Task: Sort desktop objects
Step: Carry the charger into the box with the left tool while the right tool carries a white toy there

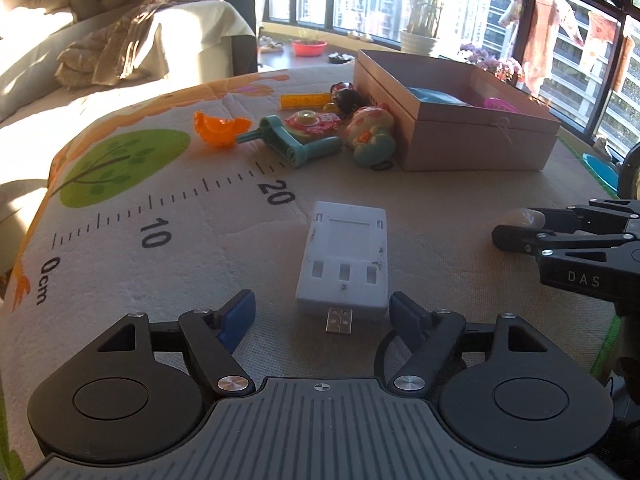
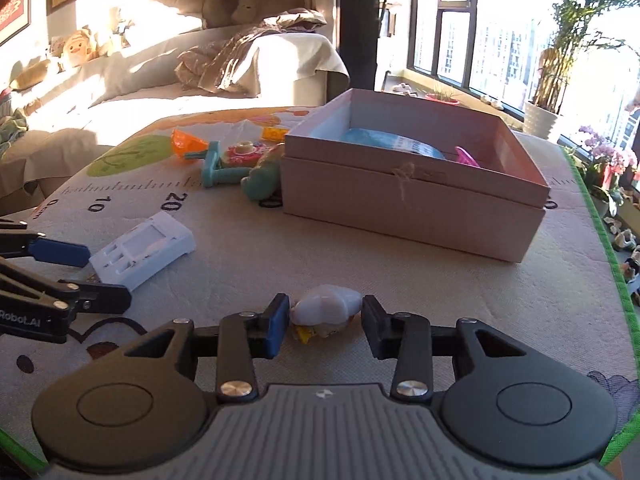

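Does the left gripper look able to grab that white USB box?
Probably yes. The left gripper is open, its fingers either side of the USB box's near end, with nothing between them on the mat.

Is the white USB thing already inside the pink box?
No, the white USB adapter lies flat on the mat just ahead of the open left claw, well short of the pink box.

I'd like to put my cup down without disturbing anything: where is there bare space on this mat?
Bare mat lies between the white USB device and the pink box, and over the printed ruler to its left. It is crowded where toys bunch against the box's left side, and near both grippers.
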Demonstrator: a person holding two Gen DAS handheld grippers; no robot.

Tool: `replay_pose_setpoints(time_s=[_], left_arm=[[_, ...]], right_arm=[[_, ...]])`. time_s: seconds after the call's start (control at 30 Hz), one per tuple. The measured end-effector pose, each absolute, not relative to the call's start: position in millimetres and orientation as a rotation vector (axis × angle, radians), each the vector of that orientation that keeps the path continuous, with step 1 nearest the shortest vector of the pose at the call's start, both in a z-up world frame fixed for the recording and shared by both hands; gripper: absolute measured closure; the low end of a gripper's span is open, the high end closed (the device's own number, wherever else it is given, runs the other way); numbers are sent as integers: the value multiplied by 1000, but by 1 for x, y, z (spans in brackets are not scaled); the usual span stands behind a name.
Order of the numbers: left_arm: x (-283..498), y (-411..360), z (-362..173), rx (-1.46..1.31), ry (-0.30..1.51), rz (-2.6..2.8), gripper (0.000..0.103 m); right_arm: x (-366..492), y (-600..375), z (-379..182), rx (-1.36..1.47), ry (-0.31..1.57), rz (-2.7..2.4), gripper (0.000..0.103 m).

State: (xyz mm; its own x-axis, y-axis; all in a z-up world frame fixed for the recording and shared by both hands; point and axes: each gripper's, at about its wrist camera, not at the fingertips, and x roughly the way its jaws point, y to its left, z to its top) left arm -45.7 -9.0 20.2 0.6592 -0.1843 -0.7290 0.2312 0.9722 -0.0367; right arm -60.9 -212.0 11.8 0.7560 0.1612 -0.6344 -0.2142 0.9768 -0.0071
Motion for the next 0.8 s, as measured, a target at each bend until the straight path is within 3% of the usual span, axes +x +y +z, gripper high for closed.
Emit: replay_pose_setpoints(time_s=[0.2,0.27,0.33,0.4,0.7,0.8], left_arm=[[-30,-25,16,96,788,-218,20],[-26,-28,16,101,775,-214,27],[-25,-30,17,102,768,-223,46],[-27,-30,19,101,767,-237,50],[-51,-19,23,54,803,-345,49],[-55,-16,22,79,804,-328,39]], right_arm=[[-66,-226,11,-42,678,199,61],[-67,-227,11,-33,674,201,59],[-68,-227,11,-28,666,201,56],[-70,-228,13,-29,655,198,51],[-74,-226,16,-47,626,198,39],[-78,-222,17,-67,619,212,30]])
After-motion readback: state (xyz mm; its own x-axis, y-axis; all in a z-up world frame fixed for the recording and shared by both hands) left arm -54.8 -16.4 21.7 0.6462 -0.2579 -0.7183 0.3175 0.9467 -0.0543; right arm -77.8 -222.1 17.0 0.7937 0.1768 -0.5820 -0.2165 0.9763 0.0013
